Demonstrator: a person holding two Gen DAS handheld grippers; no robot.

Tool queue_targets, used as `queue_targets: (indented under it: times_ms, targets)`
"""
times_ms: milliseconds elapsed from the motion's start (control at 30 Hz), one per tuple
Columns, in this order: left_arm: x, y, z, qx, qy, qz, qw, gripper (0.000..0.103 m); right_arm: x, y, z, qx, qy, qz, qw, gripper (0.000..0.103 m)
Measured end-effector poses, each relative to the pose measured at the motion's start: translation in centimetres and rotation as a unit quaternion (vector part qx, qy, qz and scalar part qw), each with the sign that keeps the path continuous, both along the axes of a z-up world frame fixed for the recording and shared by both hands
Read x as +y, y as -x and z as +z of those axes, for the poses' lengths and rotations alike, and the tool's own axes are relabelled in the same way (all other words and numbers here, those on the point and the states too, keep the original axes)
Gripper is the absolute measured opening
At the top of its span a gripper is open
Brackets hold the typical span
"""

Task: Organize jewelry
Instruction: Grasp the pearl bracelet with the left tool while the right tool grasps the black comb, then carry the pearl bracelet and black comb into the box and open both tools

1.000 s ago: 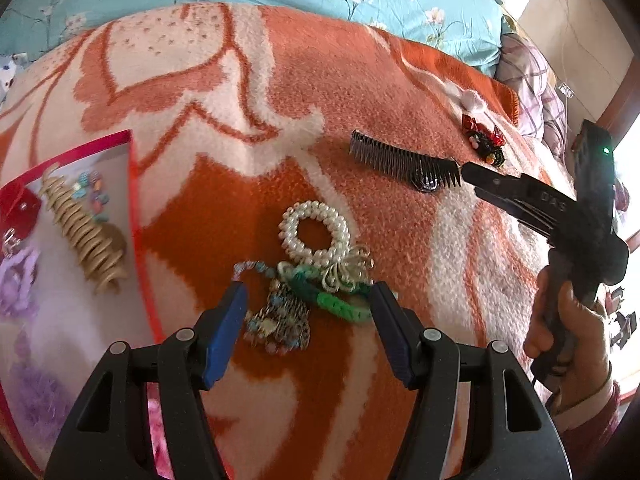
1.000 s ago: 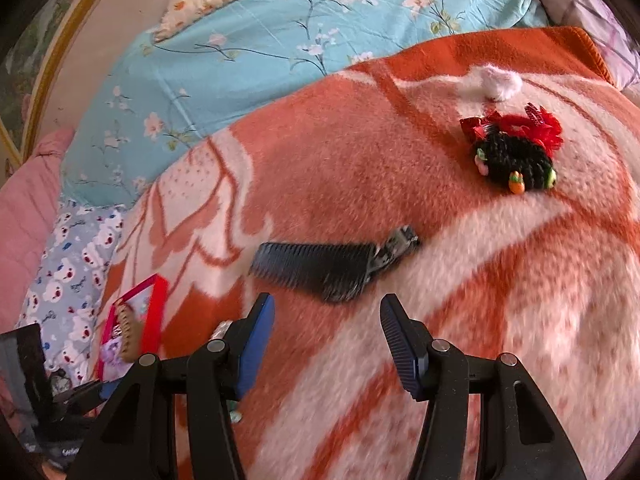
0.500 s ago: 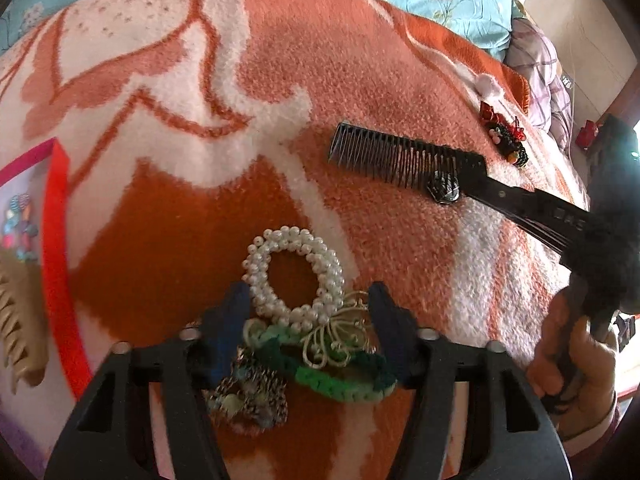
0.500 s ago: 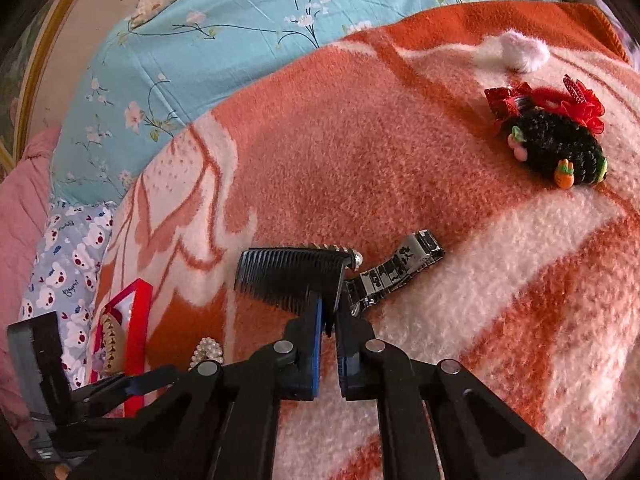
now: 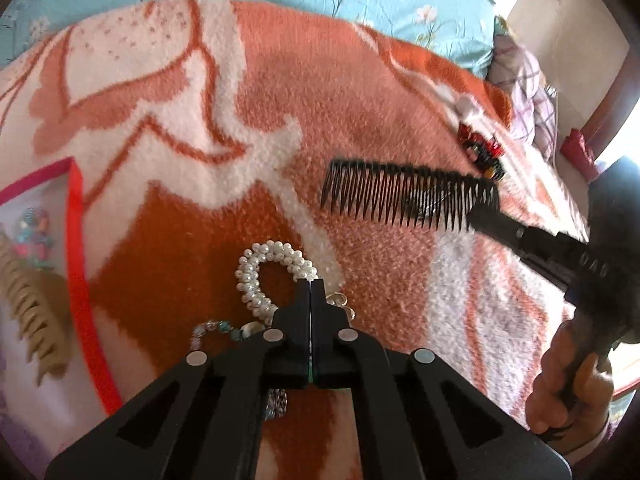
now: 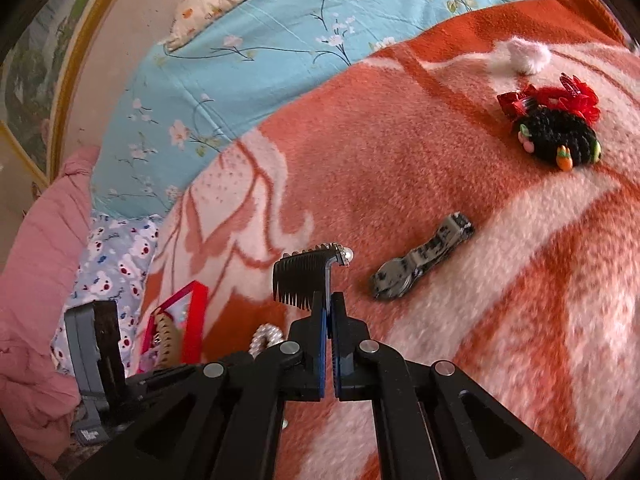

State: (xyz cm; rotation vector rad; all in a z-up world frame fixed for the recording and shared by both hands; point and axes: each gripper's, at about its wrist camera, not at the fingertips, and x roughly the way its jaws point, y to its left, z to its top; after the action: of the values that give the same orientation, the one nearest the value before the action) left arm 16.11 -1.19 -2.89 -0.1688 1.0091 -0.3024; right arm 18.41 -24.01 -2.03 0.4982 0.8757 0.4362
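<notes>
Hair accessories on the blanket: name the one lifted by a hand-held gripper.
The black comb, clamped at one end by the right hand-held gripper. The grey patterned clip and the red-and-black fuzzy piece lie untouched on the blanket.

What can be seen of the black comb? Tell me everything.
The comb is black, apparently plastic, with one row of long thin teeth along a straight spine; the right wrist view shows a pearl-like bead and studs on its spine. The right gripper is shut on one end of it, holding it out above the orange and white blanket, apparently clear of it, teeth pointing down toward the camera in the left wrist view.
</notes>
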Motion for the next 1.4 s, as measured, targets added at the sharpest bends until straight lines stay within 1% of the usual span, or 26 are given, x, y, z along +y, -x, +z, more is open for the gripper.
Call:
queue_targets:
  times_ms: [67, 233, 267, 333, 367, 400, 500, 567, 633, 667, 700, 733, 767, 833, 900, 1100, 1267, 1400]
  targets:
    - [0.3, 0.3, 0.3, -0.001, 0.006, 0.001, 1.0, 0.0, 0.0, 0.7, 0.2, -0.004, -0.002, -0.001, 1.0, 0.001]
    - [0.8, -0.6, -0.9, 0.022, -0.013, 0.022, 0.9994, 0.0, -0.5, 2.1, 0.4, -0.008, -0.003, -0.017, 1.0, 0.001]
    - [0.7, -0.9, -1.1, 0.024, -0.017, 0.026, 0.9992, 0.007, -0.6, 2.3, 0.5, -0.009, -0.003, -0.019, 1.0, 0.001]
    - [0.8, -1.5, -1.6, 0.033, -0.018, 0.034, 0.9987, 0.033, -0.9, 2.7, 0.5, -0.008, -0.006, -0.021, 1.0, 0.001]
    - [0.8, -2.0, -1.8, 0.035, -0.018, 0.04, 0.9984, 0.056, -1.0, 2.9, 0.5, -0.007, -0.009, -0.022, 1.0, 0.001]
    - [0.7, -2.1, -1.9, 0.033, -0.019, 0.042, 0.9984, 0.063, -1.1, 3.0, 0.5, -0.007, -0.009, -0.022, 1.0, 0.001]
    - [-0.1, -3.2, -3.2, 0.053, -0.041, 0.04, 0.997, 0.063, -1.3, 3.3, 0.4, -0.006, -0.01, -0.023, 1.0, 0.001]
    - [-0.3, -3.8, -4.2, 0.06, -0.042, 0.039, 0.9965, 0.063, -1.5, 3.5, 0.3, -0.004, -0.013, -0.025, 1.0, 0.001]
    - [-0.8, -4.0, -4.5, 0.06, -0.048, 0.035, 0.9964, 0.063, -1.7, 3.6, 0.3, -0.003, -0.015, -0.026, 1.0, 0.001]
    - [-1.1, -4.1, -4.5, 0.058, -0.054, 0.03, 0.9964, 0.055, -1.8, 3.6, 0.3, -0.002, -0.018, -0.027, 0.999, 0.001]
    - [-1.4, -4.1, -4.5, 0.057, -0.053, 0.024, 0.9967, 0.03, -1.9, 3.8, 0.3, -0.002, -0.018, -0.03, 0.999, 0.001]
    - [-1.6, -4.1, -4.5, 0.06, -0.04, 0.014, 0.9973, 0.02, -1.9, 3.8, 0.3, -0.003, -0.018, -0.032, 0.999, 0.001]
    - [-1.7, -4.1, -4.4, 0.06, -0.034, 0.012, 0.9976, 0.021, -2.0, 3.9, 0.3, -0.003, -0.018, -0.034, 0.999, 0.001]
    - [-1.9, -3.6, -4.0, 0.052, -0.038, 0.011, 0.9978, 0.02, -2.2, 4.0, 0.4, -0.005, -0.019, -0.038, 0.999, 0.001]
    - [-1.6, -3.0, -3.4, 0.047, -0.028, 0.013, 0.9984, 0.019, -2.4, 4.2, 0.7, -0.008, -0.02, -0.042, 0.999, 0.001]
    - [0.5, 0.1, 0.0, 0.013, 0.003, 0.027, 0.9995, 0.018, -2.2, 4.8, 1.3, -0.013, -0.027, -0.04, 0.999, 0.001]
    - [2.6, 2.7, 2.6, -0.016, 0.014, 0.04, 0.999, 0.018, -0.7, 5.5, 1.8, -0.016, -0.034, -0.025, 0.999, 0.001]
    - [4.5, 4.4, 3.9, -0.03, 0.019, 0.057, 0.9977, 0.018, 0.8, 6.0, 2.3, -0.019, -0.034, -0.01, 0.999, 0.001]
